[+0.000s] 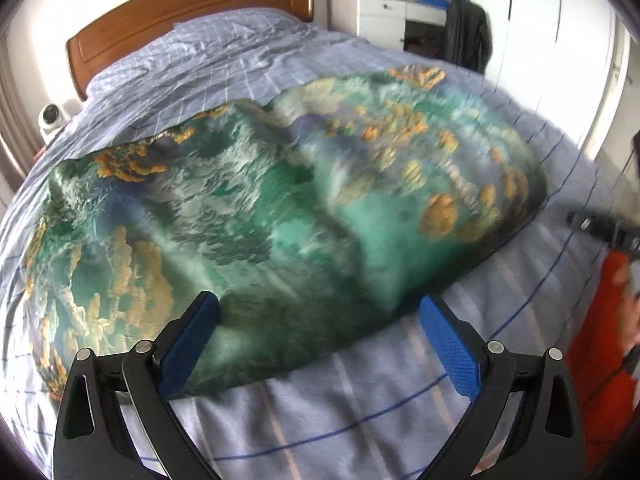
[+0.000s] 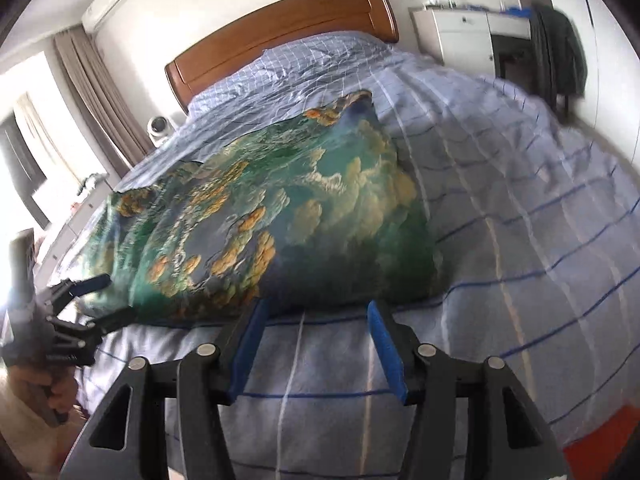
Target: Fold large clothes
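A large cloth (image 1: 256,208) printed in green with orange patches lies spread and rumpled on the blue checked bed sheet (image 1: 360,408). My left gripper (image 1: 318,302) stands wide open at the cloth's near edge, its blue pads (image 1: 188,344) apart, with some fabric lying between them unpressed. In the right wrist view the same cloth (image 2: 288,216) runs from the left to the middle of the bed. My right gripper (image 2: 318,308) is open just short of the cloth's near edge, with only sheet between its fingers. The left gripper (image 2: 94,300) shows at the cloth's left end.
A wooden headboard (image 1: 192,12) closes the far end of the bed. A white cabinet (image 1: 380,16) and a chair draped with a dark garment (image 1: 468,36) stand at the back right. A white round device (image 1: 52,118) sits left of the bed. An orange sleeve (image 1: 600,340) shows at right.
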Demonstrator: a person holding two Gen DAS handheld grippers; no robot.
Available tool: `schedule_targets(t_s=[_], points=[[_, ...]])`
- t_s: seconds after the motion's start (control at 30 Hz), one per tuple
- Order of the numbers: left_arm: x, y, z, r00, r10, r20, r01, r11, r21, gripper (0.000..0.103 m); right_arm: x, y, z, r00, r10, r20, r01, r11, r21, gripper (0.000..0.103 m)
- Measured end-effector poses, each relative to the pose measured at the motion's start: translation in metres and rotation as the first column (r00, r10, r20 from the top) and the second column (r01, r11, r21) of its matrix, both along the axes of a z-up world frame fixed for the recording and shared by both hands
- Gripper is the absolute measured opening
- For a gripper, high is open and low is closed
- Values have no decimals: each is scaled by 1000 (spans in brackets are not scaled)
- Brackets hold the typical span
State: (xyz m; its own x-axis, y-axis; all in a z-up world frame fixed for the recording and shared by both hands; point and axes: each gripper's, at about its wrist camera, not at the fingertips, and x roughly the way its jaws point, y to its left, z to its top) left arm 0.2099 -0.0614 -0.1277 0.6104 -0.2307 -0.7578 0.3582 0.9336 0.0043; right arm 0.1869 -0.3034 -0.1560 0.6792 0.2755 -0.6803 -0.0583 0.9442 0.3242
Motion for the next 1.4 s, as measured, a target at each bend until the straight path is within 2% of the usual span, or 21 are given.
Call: schedule_targets(t_s=[0.13,0.17,0.27,0.3,0.37,0.43,0.6,0.7,0.77,0.83,0.9,1.0,1.1,1.17,1.27,1.4], points=[[4,-6,19,999,-15,51,20,995,-94,100,9,-16,-13,998,-39,-53,50,975,215,74],[6,-10,20,998,-27,61,33,995,-96,100,13,-24,-19,995,-60,-79,80,956,282,78],[15,-25,11,996,-63,61,67,995,-73,100,20,-40,-29,987,-116,-115,151,913,380,79],[22,-32,1,997,-76,33,78,995,-61,100,22,-44,-32,984,-131,-122,170,899,405,79],[27,-41,-18,998,-65,-18,65,997,-36,102,29,-51,-37,979,-150,-139,197,878,435,79],[28,-42,-26,998,-59,-9,58,997,-44,103,37,-54,-41,971,-166,-172,227,862,454,79],[26,-39,-28,997,-70,-11,69,996,-59,103,55,-54,-52,949,-221,-224,308,803,511,85],[23,-36,-29,997,-71,-21,70,995,-74,103,68,-50,-56,930,-265,-254,361,787,501,86],[24,-34,-30,997,-73,-25,71,995,-73,103,74,-47,-56,927,-279,-251,370,796,479,86],[25,-34,-31,997,-78,-26,76,995,-70,103,77,-45,-58,928,-287,-239,369,803,467,81],[26,-32,-31,996,-86,-28,84,994,-66,103,75,-48,-59,931,-284,-230,360,819,446,62],[27,-34,-31,995,-92,-25,90,994,-54,103,71,-49,-56,942,-267,-204,332,830,449,45],[27,-31,-23,996,-84,-40,81,994,-69,102,67,-45,-41,956,-251,-152,293,854,429,36],[26,-21,-10,996,-71,-58,63,990,-127,100,61,-40,-24,967,-236,-99,255,878,406,34],[28,15,30,997,-38,-63,18,957,-291,100,55,-29,7,980,-197,-1,184,916,355,32],[48,53,88,999,10,-49,-28,922,-387,101,39,9,52,981,-102,167,73,982,174,31]])
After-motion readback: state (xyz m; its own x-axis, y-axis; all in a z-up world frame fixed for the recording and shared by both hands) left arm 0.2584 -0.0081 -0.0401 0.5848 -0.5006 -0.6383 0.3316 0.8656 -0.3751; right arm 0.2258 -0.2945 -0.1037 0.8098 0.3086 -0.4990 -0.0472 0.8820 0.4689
